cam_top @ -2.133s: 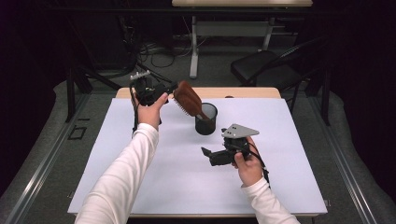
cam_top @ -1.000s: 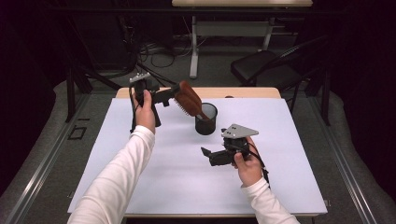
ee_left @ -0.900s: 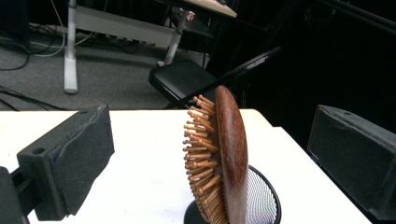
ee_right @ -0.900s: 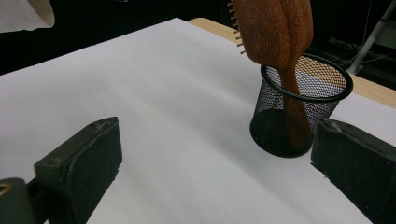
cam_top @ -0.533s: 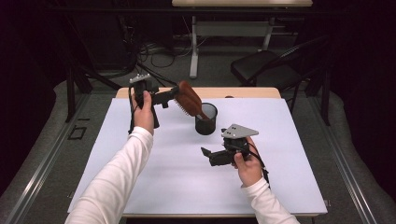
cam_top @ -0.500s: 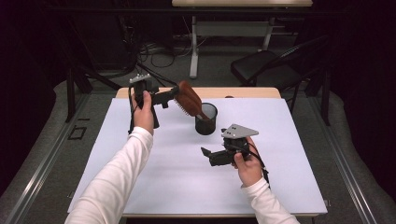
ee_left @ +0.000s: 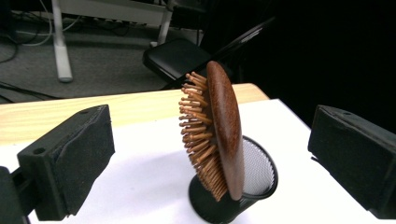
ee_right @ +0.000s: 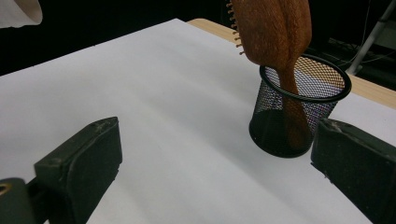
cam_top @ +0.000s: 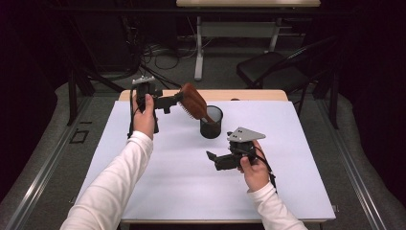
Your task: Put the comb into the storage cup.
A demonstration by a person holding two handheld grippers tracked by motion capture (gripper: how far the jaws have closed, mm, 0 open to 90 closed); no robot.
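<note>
A brown wooden hairbrush (cam_top: 194, 102) stands handle-down in a black mesh cup (cam_top: 211, 122) near the back of the white table top (cam_top: 167, 187), leaning left. My left gripper (cam_top: 178, 99) is raised just left of the brush head, jaws open and pointing at it. In the left gripper view the brush (ee_left: 219, 135) and cup (ee_left: 254, 179) sit between the wide-apart jaws without touching them. My right gripper (cam_top: 216, 160) hovers open in front of the cup, holding nothing. In the right gripper view the cup (ee_right: 299, 116) and brush (ee_right: 275, 28) are ahead to the right.
A strip of wooden table (cam_top: 249, 95) runs behind the white top. Beyond it stand a black chair (cam_top: 273, 72), a desk leg (cam_top: 198, 52) and floor cables (cam_top: 158, 57). White surface lies open left of the cup and toward the front edge.
Over two seconds the left gripper has drawn back left and down from the brush head, with its jaws now level. The brush stays leaning in the cup. The right gripper has not moved.
</note>
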